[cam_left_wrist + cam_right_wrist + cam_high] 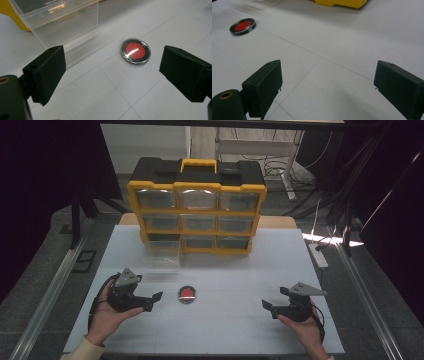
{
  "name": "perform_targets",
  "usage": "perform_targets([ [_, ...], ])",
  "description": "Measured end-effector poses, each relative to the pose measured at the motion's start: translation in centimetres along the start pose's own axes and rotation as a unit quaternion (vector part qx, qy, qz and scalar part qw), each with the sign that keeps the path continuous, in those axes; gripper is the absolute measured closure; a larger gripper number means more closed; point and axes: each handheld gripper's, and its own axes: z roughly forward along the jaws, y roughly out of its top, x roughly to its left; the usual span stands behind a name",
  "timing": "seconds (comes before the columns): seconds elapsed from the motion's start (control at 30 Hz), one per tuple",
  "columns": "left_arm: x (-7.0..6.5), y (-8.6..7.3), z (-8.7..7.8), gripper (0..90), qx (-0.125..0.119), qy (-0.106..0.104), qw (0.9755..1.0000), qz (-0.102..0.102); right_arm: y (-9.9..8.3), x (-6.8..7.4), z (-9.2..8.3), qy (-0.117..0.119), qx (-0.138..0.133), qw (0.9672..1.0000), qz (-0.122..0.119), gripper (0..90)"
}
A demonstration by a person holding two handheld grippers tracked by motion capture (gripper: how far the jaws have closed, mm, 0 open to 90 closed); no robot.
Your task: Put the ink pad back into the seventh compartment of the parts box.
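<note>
My left gripper (156, 301) has its jaws wide apart, with the red disc (135, 50) lying flat just ahead of them. It looks light, hard and slippery, so I'd pinch across its rim. My right gripper (268, 308) is spread too, well off.

Dark curtains (45, 195), grey floor (40, 255)

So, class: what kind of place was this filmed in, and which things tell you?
Probably a lab or workshop test bench: a white table, a yellow parts organiser with drawers, and loose cables on the floor behind.
</note>
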Motion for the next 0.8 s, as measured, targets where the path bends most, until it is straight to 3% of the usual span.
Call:
perform_targets([
  [0.3,-0.6,1.4,0.2,7.9,0.006,-0.01,0.9999,0.01,0.0,0.0,-0.1,0.001,-0.001,1.0,0.0,8.4],
  [0.8,-1.5,3.3,2.5,8.0,0.031,-0.037,0.9985,0.027,0.0,0.0,0.0,0.0,0.001,1.0,-0.003,8.4],
])
